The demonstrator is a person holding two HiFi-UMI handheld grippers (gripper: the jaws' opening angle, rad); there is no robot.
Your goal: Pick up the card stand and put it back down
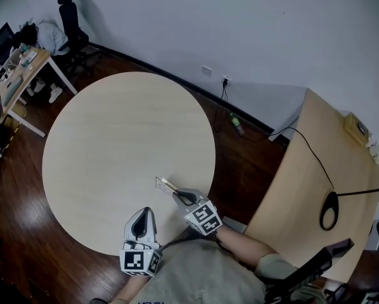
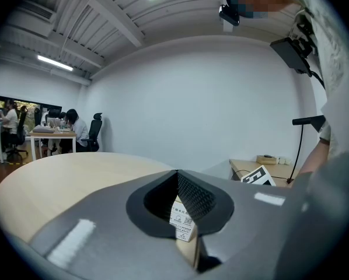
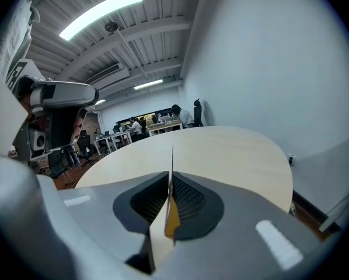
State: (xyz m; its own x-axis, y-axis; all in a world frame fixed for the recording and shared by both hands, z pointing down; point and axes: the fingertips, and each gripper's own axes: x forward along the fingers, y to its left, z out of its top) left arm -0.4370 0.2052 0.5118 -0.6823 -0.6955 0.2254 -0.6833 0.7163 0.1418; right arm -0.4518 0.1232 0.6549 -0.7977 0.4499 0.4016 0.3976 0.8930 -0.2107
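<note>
Right tongs [image 3: 170, 177] clamp card stand [image 3: 161, 241].

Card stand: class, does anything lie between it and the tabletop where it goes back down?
Nothing visible: the card stand sits in the right tool over bare table; the left tool is aside.

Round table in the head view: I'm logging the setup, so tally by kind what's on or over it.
card stand: 1
claws: 2, the left claw and the right claw
Total: 3
</note>
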